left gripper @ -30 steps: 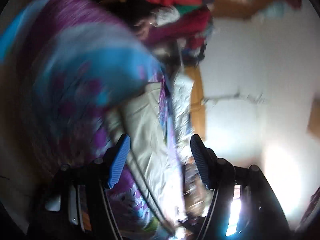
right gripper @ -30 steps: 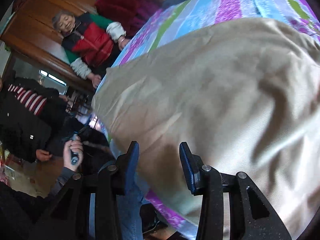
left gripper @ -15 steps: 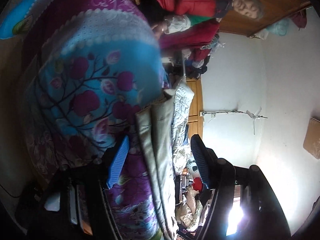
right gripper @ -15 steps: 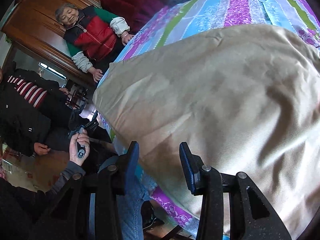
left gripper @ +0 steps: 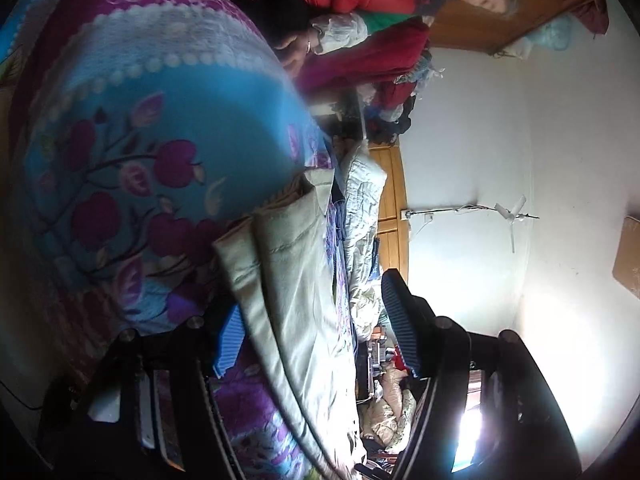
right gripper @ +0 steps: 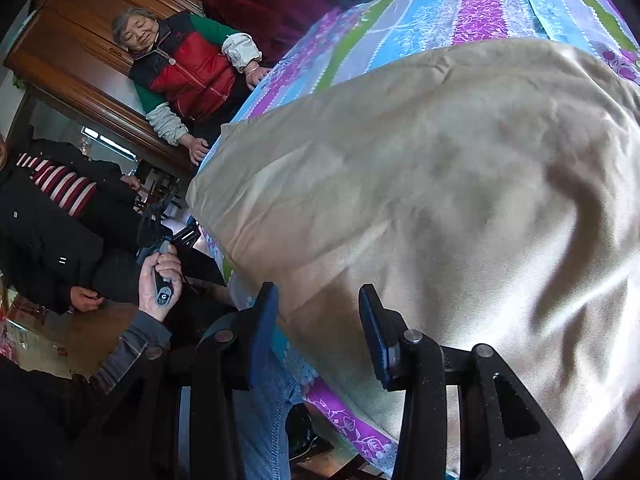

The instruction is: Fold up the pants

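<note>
Lying spread flat across the striped floral bedspread in blue, purple and green (right gripper: 460,12), the beige woven-cotton pants (right gripper: 440,184) occupy the near edge of the bed, a placement that gives a firm, broad surface for folding. The right gripper (right gripper: 318,332) stands with its blue-padded jaws apart at the near hem of the cloth, the fabric edge lying between them but not pinched; it holds nothing, and I judge it is positioned to take that edge for a fold. The left gripper (left gripper: 316,324) is turned sideways at the bed's side, jaws wide apart, and a layered edge of the pants (left gripper: 288,264) lies across the gap between its pads; no clamping is evident. The doubled seams visible there suggest one fold is already made, though this is a judgement. A person in a red and green padded vest (right gripper: 188,68) rests a hand on the far side of the bed, well apart from the cloth. A second seated person in a striped top (right gripper: 60,188) sits clear of the work.
</note>
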`<state>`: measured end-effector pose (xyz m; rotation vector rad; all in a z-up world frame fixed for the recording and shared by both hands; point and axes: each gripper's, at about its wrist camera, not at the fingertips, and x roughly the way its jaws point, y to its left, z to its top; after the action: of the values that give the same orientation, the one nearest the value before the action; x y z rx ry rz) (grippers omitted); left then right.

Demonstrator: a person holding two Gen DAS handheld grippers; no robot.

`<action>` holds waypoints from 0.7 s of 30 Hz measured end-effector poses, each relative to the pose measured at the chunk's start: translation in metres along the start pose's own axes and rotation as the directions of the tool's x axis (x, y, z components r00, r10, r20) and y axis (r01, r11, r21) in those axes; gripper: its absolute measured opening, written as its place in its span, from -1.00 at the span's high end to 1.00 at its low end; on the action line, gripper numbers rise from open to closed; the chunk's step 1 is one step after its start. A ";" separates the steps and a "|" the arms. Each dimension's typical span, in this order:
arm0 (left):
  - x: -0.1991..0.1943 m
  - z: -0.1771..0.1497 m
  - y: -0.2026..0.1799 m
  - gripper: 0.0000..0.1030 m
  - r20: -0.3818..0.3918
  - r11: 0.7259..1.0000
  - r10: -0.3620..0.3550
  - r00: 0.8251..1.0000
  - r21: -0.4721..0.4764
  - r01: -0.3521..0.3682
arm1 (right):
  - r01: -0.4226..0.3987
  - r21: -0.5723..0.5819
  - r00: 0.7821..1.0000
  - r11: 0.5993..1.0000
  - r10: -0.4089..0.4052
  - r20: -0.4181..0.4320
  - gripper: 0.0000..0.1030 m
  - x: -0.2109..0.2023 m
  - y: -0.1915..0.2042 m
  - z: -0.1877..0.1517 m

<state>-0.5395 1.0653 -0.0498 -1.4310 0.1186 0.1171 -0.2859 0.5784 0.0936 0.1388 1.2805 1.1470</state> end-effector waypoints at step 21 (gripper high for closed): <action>-0.004 0.002 0.005 0.94 0.033 0.980 0.174 0.984 0.094 -0.176 | 0.072 -0.688 0.972 0.722 -0.205 -0.114 0.11 0.096 0.165 0.159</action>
<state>-0.5440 1.0675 -0.0543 -1.3203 0.2278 0.2702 -0.2704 0.8051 0.1931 -0.6224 0.9247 1.4523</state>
